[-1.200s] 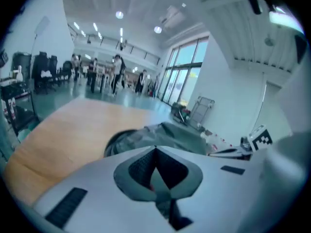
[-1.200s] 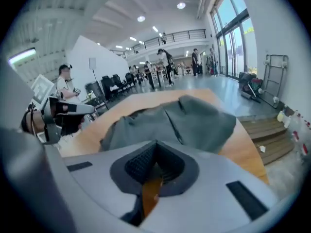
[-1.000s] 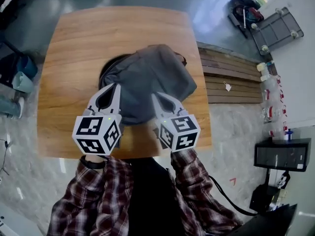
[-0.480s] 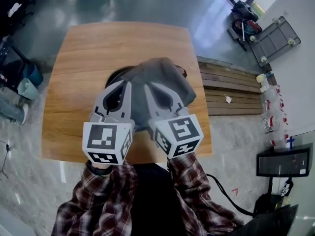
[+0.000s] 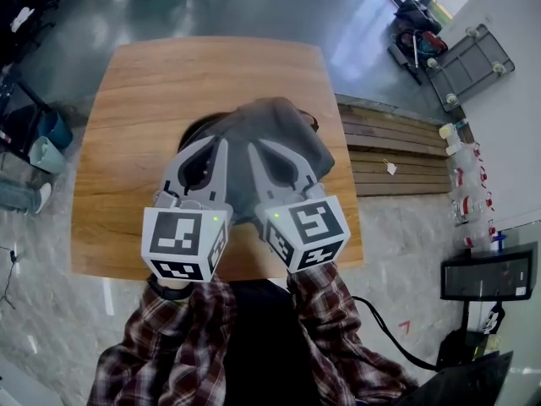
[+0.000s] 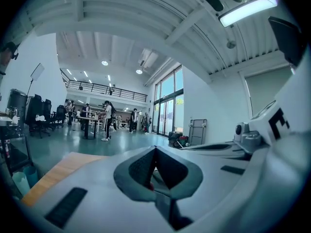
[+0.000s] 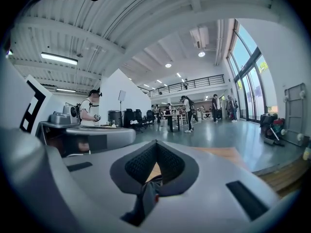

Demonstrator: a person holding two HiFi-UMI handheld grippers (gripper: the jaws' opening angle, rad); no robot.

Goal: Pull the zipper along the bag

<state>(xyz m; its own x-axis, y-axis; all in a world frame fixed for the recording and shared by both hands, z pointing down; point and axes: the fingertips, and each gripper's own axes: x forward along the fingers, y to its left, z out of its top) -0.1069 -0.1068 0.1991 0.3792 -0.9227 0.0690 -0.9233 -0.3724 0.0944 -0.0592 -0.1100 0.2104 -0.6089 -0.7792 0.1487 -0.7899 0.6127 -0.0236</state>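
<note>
Grey bag point(image 5: 283, 125) lies beneath the right claw point(image 5: 254, 146) — pinching its fabric — and the closed left claw point(image 5: 221, 141).

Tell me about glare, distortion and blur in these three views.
Head view: fisheye bends the table edges, and bright glare patches wash the floor. Left gripper view: a ceiling light blows out, and the corners go dark. Right gripper view: the close jaws look soft, the background clearer.

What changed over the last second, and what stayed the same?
The left gripper and right gripper rose toward the head camera and drew together over the grey bag in the first half second; nothing visibly moved since. The right gripper's claw is shut on bag fabric. Bag and table stayed put.
</note>
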